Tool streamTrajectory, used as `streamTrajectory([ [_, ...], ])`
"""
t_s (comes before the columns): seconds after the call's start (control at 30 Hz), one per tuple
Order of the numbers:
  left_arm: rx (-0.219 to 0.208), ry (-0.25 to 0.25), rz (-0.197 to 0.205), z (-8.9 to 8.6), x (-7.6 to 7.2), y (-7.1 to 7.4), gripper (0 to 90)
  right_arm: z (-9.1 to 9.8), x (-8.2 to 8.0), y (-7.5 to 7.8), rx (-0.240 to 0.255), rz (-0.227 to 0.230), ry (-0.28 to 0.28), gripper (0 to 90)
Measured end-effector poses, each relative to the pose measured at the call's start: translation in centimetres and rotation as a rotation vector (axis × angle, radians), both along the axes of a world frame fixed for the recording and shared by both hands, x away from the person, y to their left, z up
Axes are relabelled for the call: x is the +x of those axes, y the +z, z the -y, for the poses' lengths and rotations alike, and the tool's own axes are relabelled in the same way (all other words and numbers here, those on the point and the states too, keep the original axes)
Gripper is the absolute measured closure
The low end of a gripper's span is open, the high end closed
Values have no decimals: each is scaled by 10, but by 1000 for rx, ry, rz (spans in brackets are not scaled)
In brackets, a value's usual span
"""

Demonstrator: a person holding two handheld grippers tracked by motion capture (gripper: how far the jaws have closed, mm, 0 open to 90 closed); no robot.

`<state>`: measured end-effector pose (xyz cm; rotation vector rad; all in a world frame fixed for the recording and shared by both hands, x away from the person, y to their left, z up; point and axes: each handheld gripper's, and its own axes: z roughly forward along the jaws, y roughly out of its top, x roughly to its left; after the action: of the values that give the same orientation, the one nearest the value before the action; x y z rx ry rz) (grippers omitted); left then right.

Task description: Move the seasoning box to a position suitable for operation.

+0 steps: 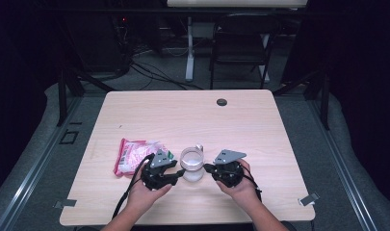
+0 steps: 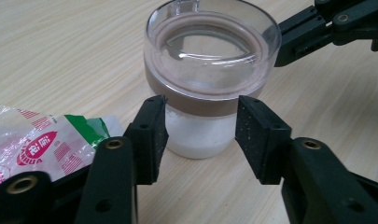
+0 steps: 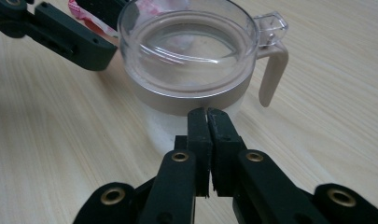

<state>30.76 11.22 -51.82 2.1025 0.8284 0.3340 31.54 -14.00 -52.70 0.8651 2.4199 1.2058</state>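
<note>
A clear jug (image 1: 191, 163) with a tan band, a side handle (image 3: 272, 70) and white powder in its bottom stands near the table's front. My left gripper (image 2: 200, 135) is open, its pads just short of the jug (image 2: 212, 60) on either side and not touching it. From the other side my right gripper (image 3: 207, 116) points at the jug (image 3: 186, 60), shut with nothing between its jaws. In the high view the left gripper (image 1: 179, 172) and right gripper (image 1: 207, 168) flank the jug.
A pink and white snack packet (image 1: 132, 155) lies just left of the left hand, its green corner (image 2: 86, 128) beside the left jaw. A dark round grommet (image 1: 222, 102) sits at the table's far edge. A black chair (image 1: 240, 43) stands beyond the table.
</note>
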Motion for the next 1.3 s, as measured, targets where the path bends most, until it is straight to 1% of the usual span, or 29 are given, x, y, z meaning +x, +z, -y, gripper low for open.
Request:
streamTrajectory([
  [0.1, 9, 7, 3, -1, 0, -3, 490, -4, 2, -1, 16, -2, 9, 875],
  [0.13, 13, 12, 0, -1, -1, -3, 484, -5, 3, -1, 13, -6, 14, 873],
  [0.2, 8, 20, -1, -2, -1, -5, 483, -8, 5, -1, 19, -10, 23, 866],
  [0.23, 12, 20, -4, -4, -1, -5, 484, -10, 6, -2, 30, -10, 26, 858],
  [0.3, 11, 25, 5, -6, -2, -5, 485, -12, 8, -2, 40, -14, 44, 847],
  [0.33, 1, 28, 3, -6, -3, -5, 486, -12, 9, -2, 42, -15, 48, 839],
  [0.37, 0, 35, 6, -8, -3, -4, 486, -13, 10, -3, 49, -14, 54, 833],
  [0.43, 5, 45, 10, -11, -4, -4, 487, -14, 13, -3, 61, -21, 54, 825],
  [0.47, -4, 51, 10, -11, -4, -4, 487, -13, 15, -3, 61, -24, 55, 821],
  [0.53, -6, 60, 11, -15, -5, -3, 487, -10, 18, -2, 82, -28, 39, 818],
  [0.57, -5, 62, 12, -17, -5, -2, 487, -7, 20, -1, 85, -27, 23, 815],
  [0.63, -18, 76, 11, -19, -6, -2, 488, -3, 27, -2, 82, -25, -17, 803],
  [0.67, -10, 75, 14, -21, -6, -1, 488, -1, 33, -4, 85, -24, -38, 797],
  [0.73, -19, 85, 13, -23, -8, -1, 490, 0, 43, -9, 91, -32, -64, 791],
  [0.77, -15, 88, 17, -24, -8, -1, 490, -1, 45, -11, 89, -34, -71, 782],
  [0.8, -22, 91, 18, -25, -9, -1, 490, -2, 50, -14, 82, -36, -77, 761],
  [0.83, -14, 91, 19, -27, -10, 0, 491, -3, 53, -15, 75, -26, -81, 742],
  [0.87, -17, 96, 20, -29, -10, 0, 491, -5, 55, -15, 63, -3, -83, 735],
  [0.97, -22, 111, 21, -34, -12, 0, 492, -12, 63, -18, 27, 28, -71, 722],
  [1.1, -24, 135, 21, -41, -15, 0, 492, -17, 69, -20, -7, 27, -66, 718],
  [1.17, -26, 146, 20, -43, -17, -1, 492, -18, 72, -21, -6, 27, -65, 711],
  [1.3, -29, 167, 22, -47, -19, -2, 493, -21, 80, -25, -5, 2, -60, 716],
])
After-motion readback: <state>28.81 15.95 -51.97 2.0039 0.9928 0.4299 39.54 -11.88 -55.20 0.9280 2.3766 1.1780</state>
